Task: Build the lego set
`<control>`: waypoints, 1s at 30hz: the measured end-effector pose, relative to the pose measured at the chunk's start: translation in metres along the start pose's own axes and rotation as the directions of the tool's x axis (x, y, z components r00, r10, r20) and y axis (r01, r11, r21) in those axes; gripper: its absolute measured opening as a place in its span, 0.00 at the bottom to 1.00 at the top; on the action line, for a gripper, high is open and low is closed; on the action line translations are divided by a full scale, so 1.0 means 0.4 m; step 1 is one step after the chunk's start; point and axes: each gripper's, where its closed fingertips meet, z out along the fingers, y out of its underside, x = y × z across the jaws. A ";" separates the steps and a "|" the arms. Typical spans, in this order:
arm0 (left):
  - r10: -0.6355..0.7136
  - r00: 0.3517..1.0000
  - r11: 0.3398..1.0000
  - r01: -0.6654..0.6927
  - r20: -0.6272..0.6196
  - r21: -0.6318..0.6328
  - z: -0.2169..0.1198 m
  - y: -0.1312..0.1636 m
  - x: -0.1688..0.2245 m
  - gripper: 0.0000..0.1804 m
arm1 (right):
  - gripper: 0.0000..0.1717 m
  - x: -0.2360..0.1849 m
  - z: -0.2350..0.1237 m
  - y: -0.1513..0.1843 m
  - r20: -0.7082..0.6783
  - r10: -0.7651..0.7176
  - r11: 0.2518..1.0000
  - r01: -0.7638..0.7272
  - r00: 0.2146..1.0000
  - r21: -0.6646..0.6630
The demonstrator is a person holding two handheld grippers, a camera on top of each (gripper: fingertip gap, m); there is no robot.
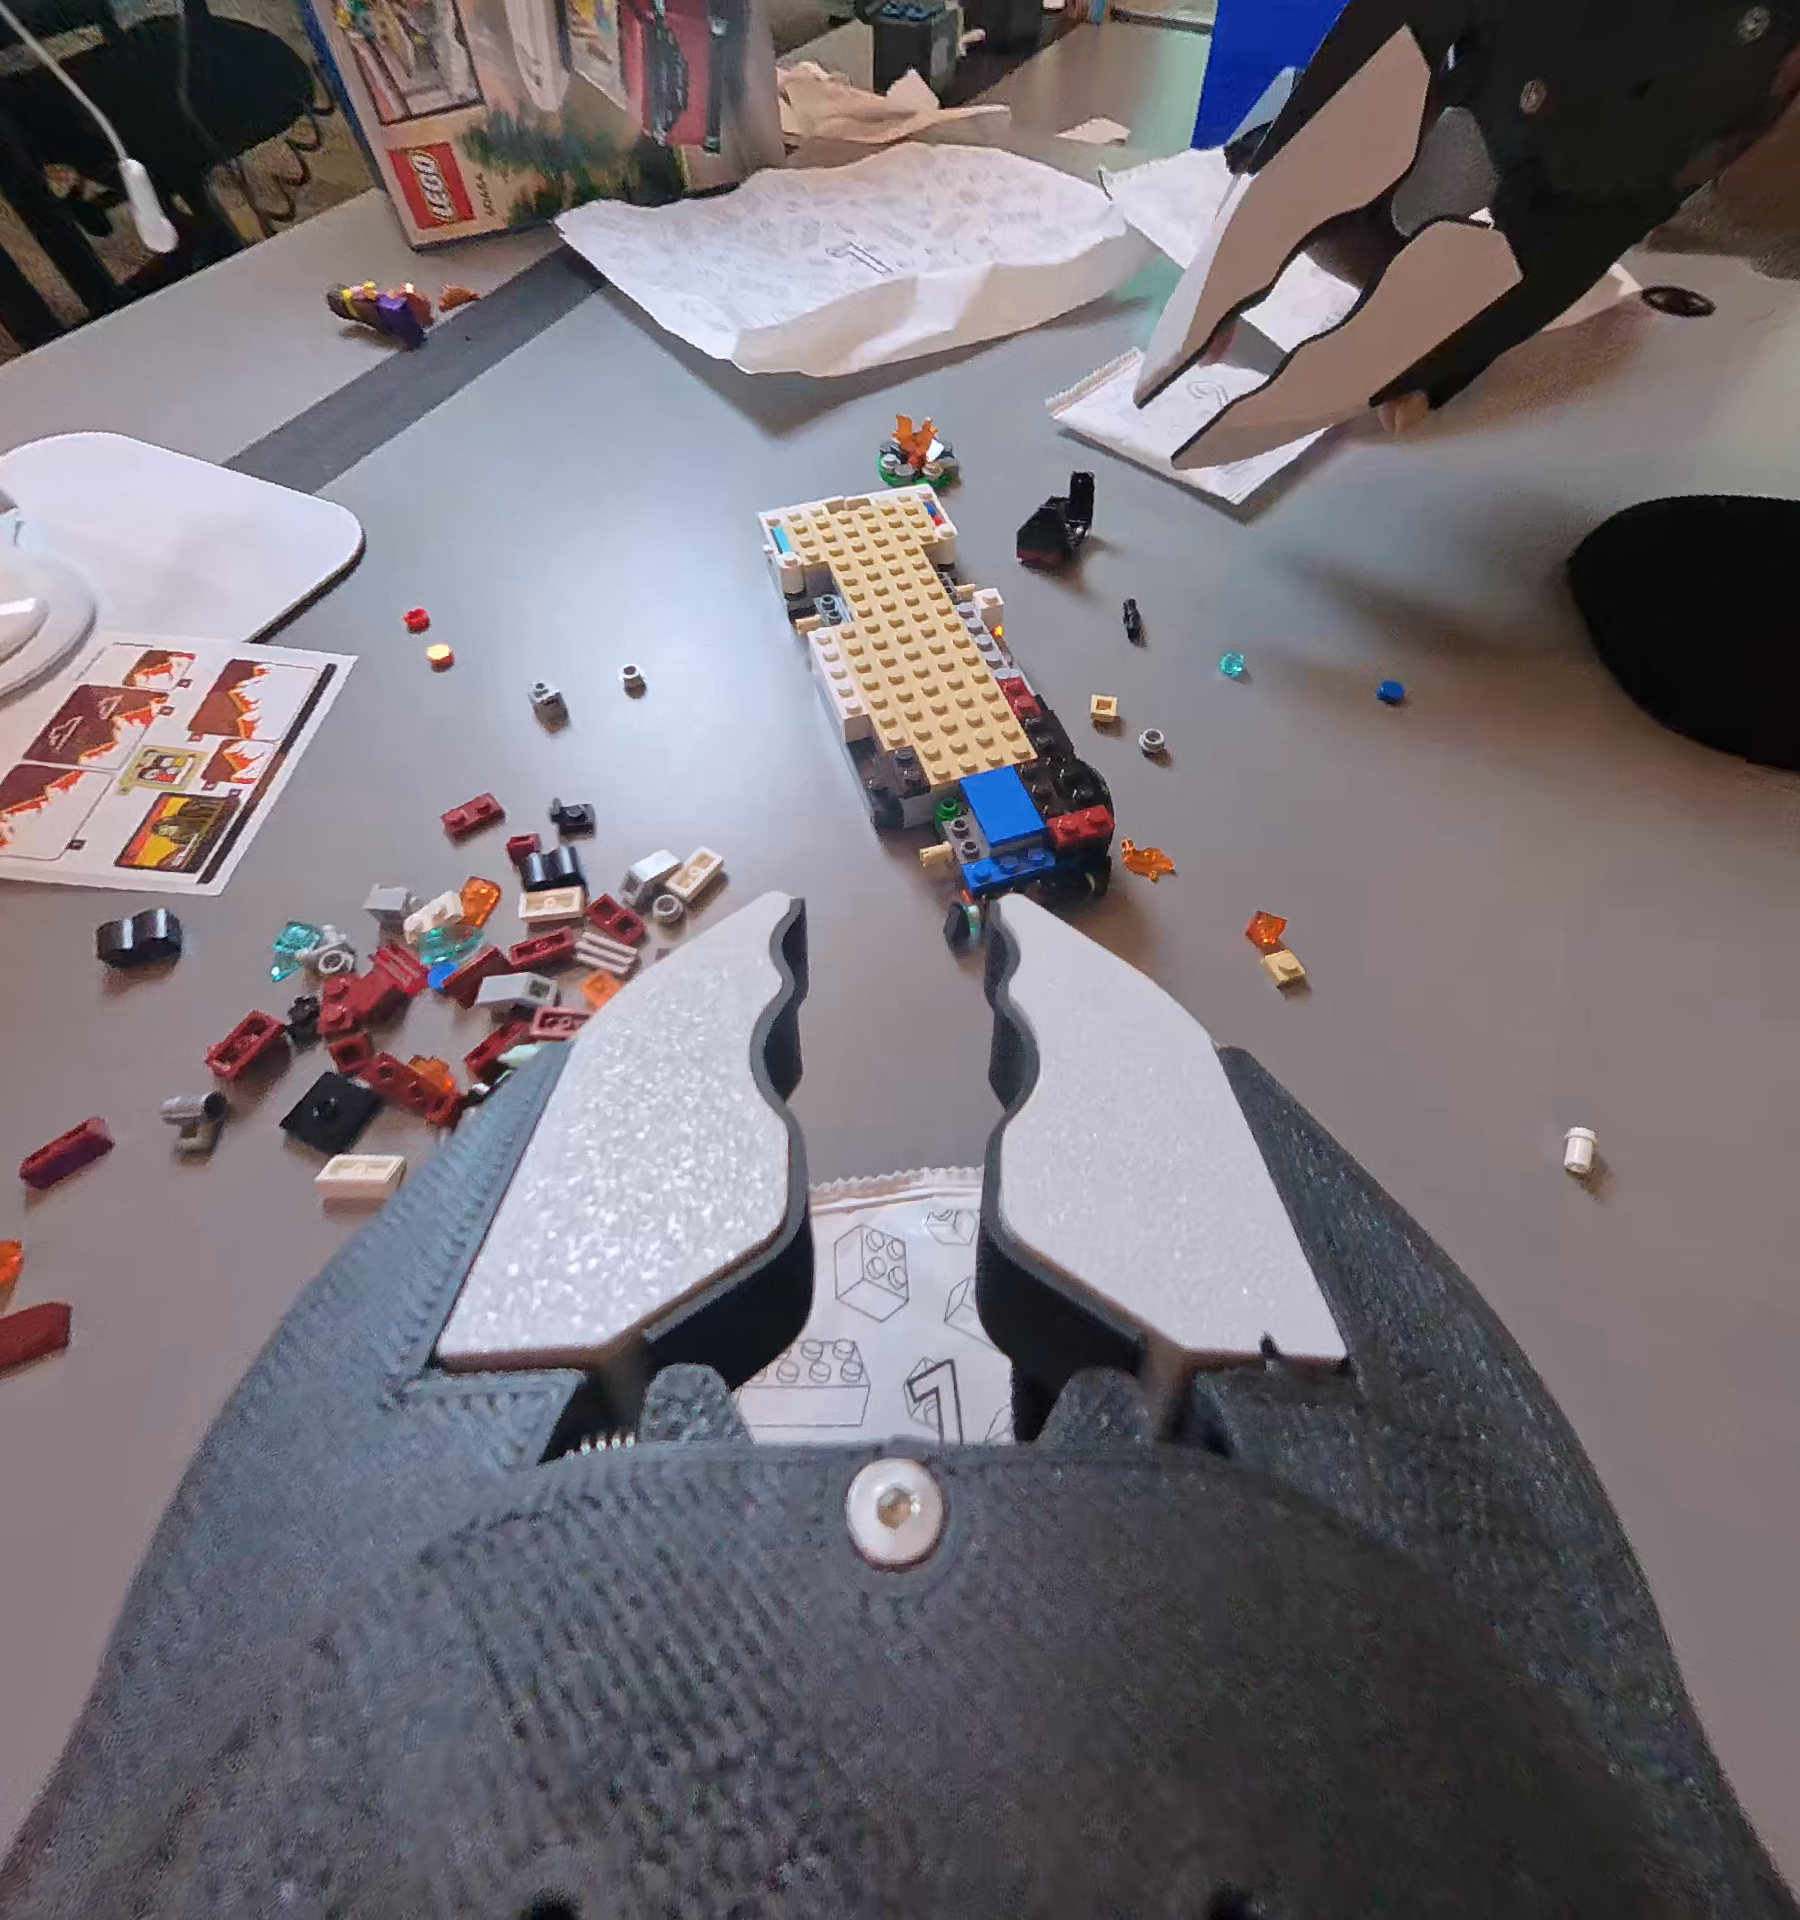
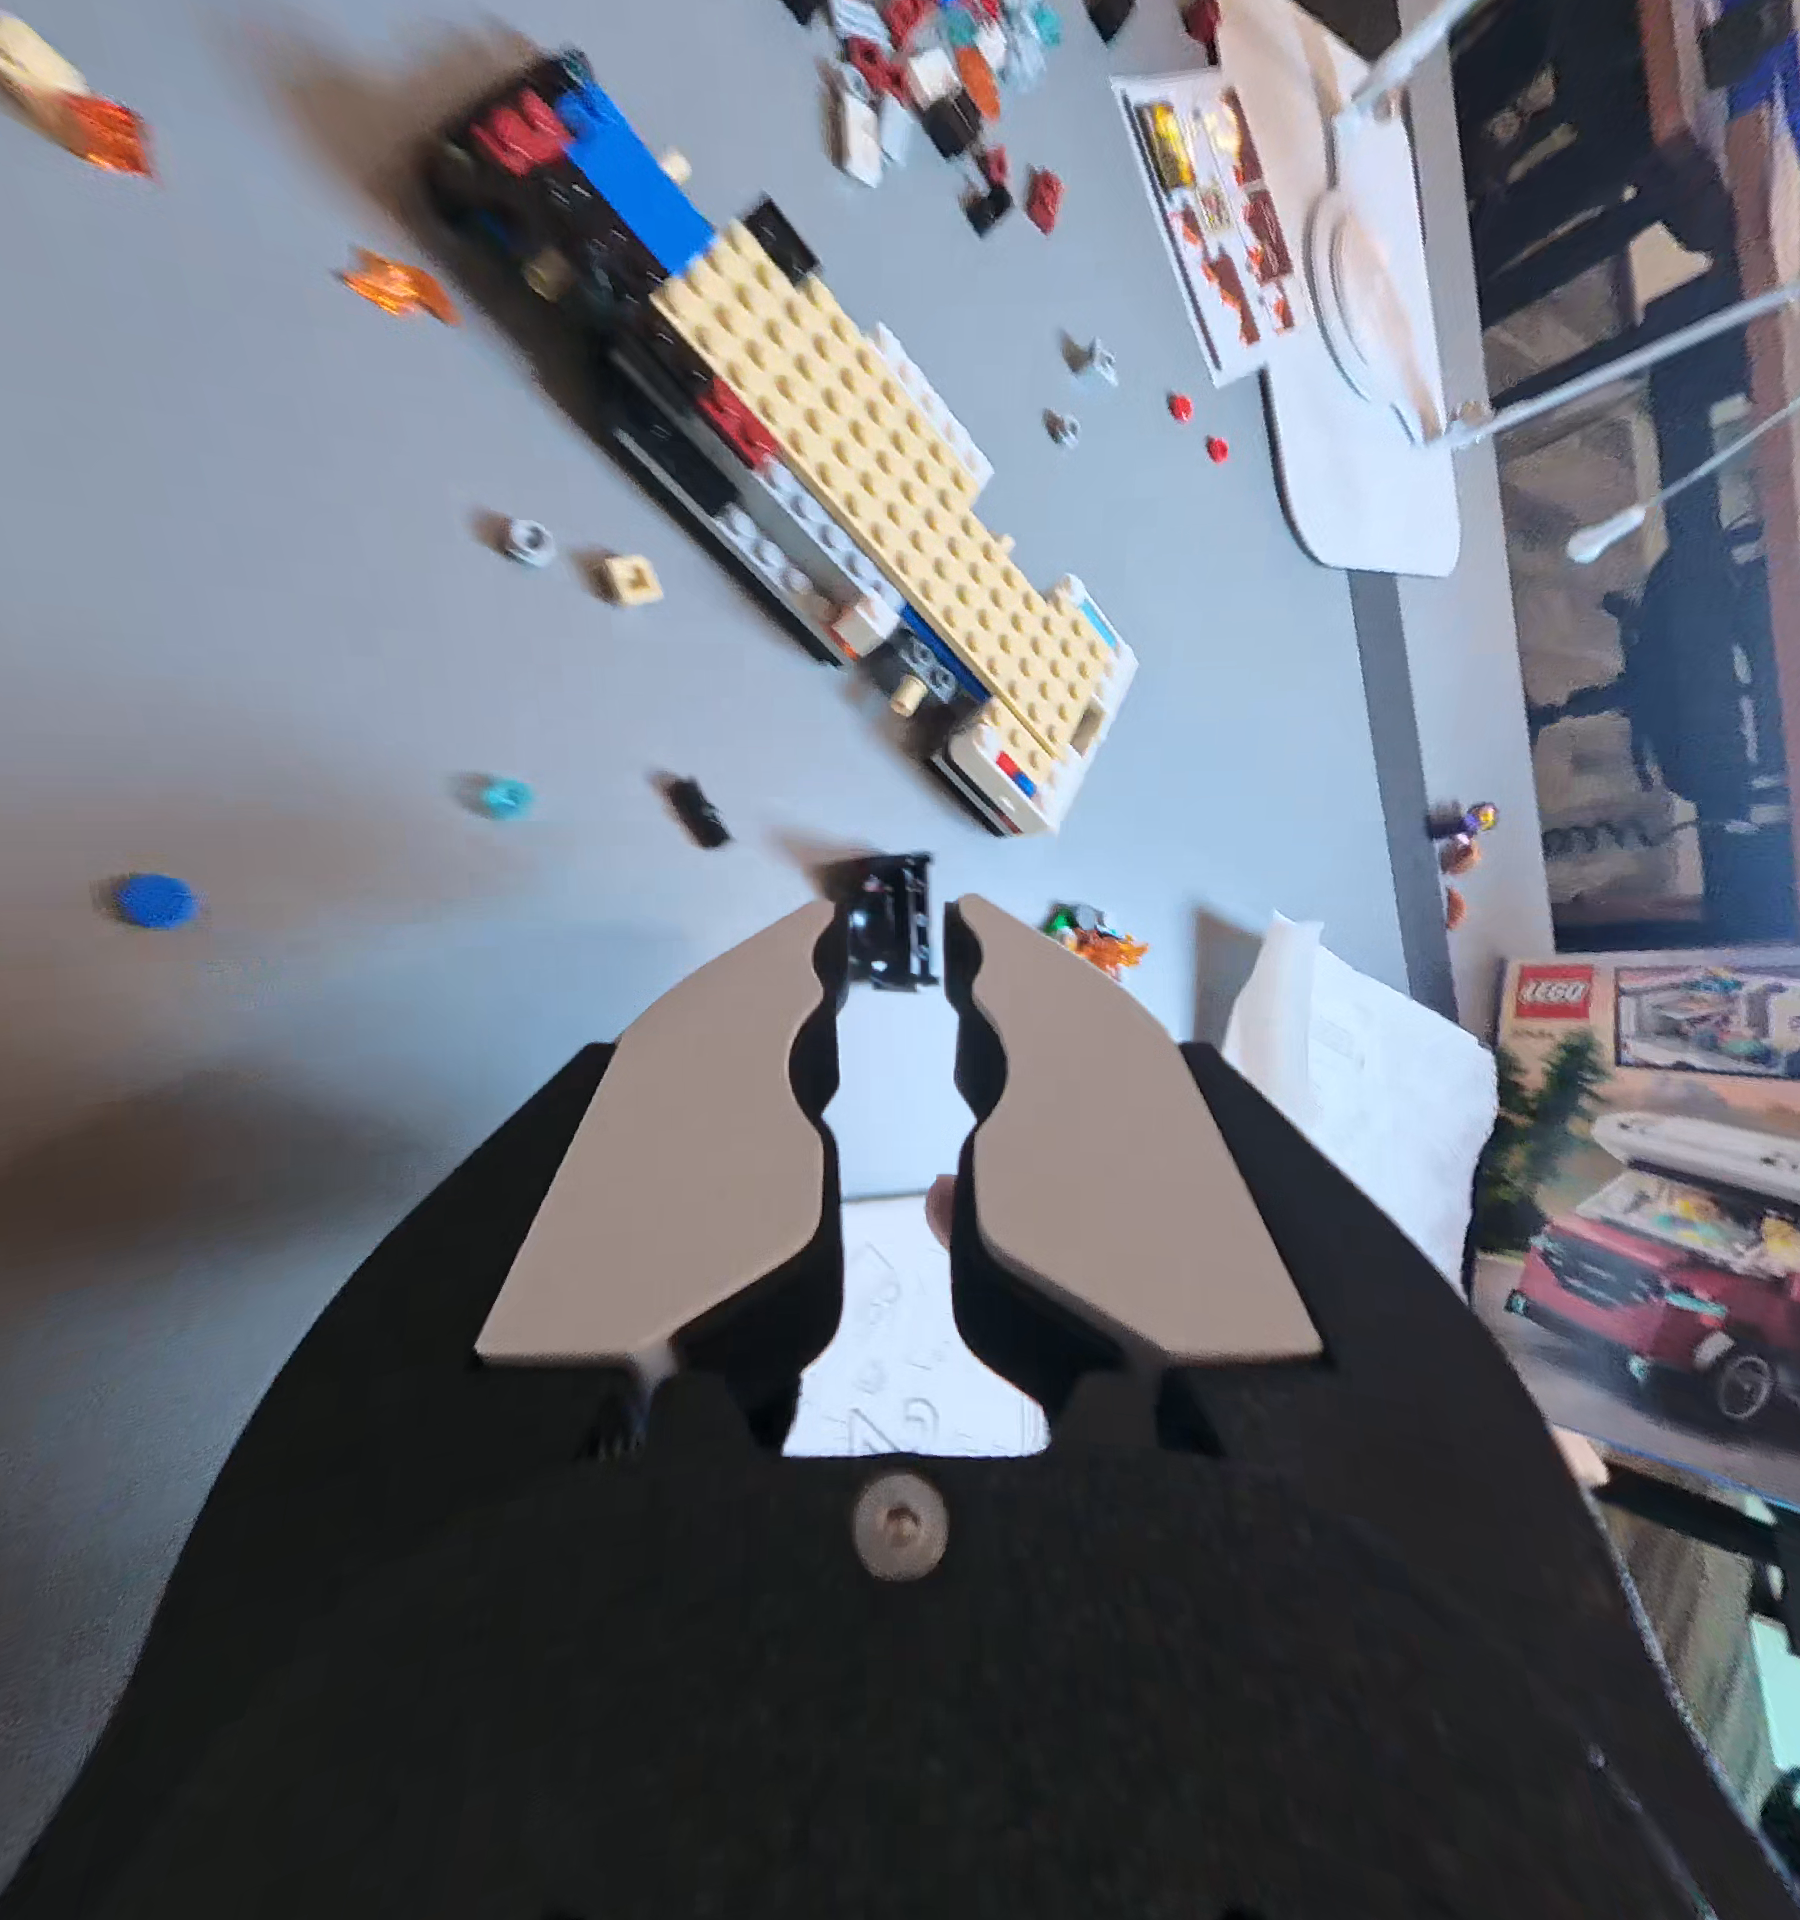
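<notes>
A long brick vehicle model with a tan studded top (image 1: 917,644) lies on the grey table (image 1: 615,499); it also shows in the right wrist view (image 2: 854,457). My left gripper (image 1: 896,925) is open and holds nothing, low over the table just short of the model's blue end. A small black and teal piece (image 1: 963,925) lies by its right fingertip (image 1: 1015,935). My right gripper (image 2: 891,914) is open and holds nothing. It hangs in the air in the left wrist view (image 1: 1166,426). A black brick assembly (image 1: 1057,525) lies on the table beyond its tips (image 2: 885,925).
A pile of loose dark red, white and orange pieces (image 1: 480,966) lies left of my left gripper. A sticker sheet (image 1: 148,769), white lamp base (image 1: 179,530), crumpled paper bags (image 1: 854,249) and the set's box (image 2: 1685,1195) ring the table. A small campfire build (image 1: 917,452) and a dark sleeve (image 1: 1727,634) are at the right. Spacing between my two grippers at the tips: around 20 cm.
</notes>
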 end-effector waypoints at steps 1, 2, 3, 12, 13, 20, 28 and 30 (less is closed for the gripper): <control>-0.009 1.000 1.000 0.009 0.013 0.009 -0.006 0.003 -0.008 0.18 | 0.11 0.012 0.010 0.010 0.019 0.019 1.000 -0.019 1.000 -0.012; -0.021 1.000 1.000 0.021 0.018 0.016 -0.009 0.008 -0.012 0.17 | 0.12 0.019 0.023 0.019 0.043 0.032 0.999 -0.031 0.999 -0.027; -0.037 0.999 0.999 0.037 0.013 0.020 -0.011 0.012 -0.013 0.17 | 0.13 0.023 0.039 0.029 0.071 0.033 0.998 -0.030 0.997 -0.049; -0.050 0.998 0.999 0.051 -0.025 0.019 0.000 0.034 0.008 0.16 | 0.06 -0.011 0.109 0.056 0.298 0.112 0.987 -0.071 0.948 -0.146; -0.047 0.998 0.999 0.048 -0.032 0.021 0.002 0.033 0.012 0.16 | 0.06 -0.006 0.107 0.043 0.275 0.117 0.990 -0.088 0.954 -0.114; -0.032 0.984 0.989 0.057 -0.178 0.135 0.015 -0.032 0.095 0.16 | 0.05 -0.008 -0.003 -0.245 0.012 0.092 0.906 -0.089 0.996 0.413; -0.214 0.919 0.951 0.274 -0.331 0.145 0.029 -0.098 0.173 0.21 | 0.06 -0.100 0.020 -0.420 -0.442 -0.379 0.799 0.528 0.813 0.286; -0.252 0.907 0.947 0.303 -0.338 0.109 0.032 -0.086 0.174 0.19 | 0.06 -0.100 0.028 -0.436 -0.483 -0.423 0.775 0.582 0.767 0.245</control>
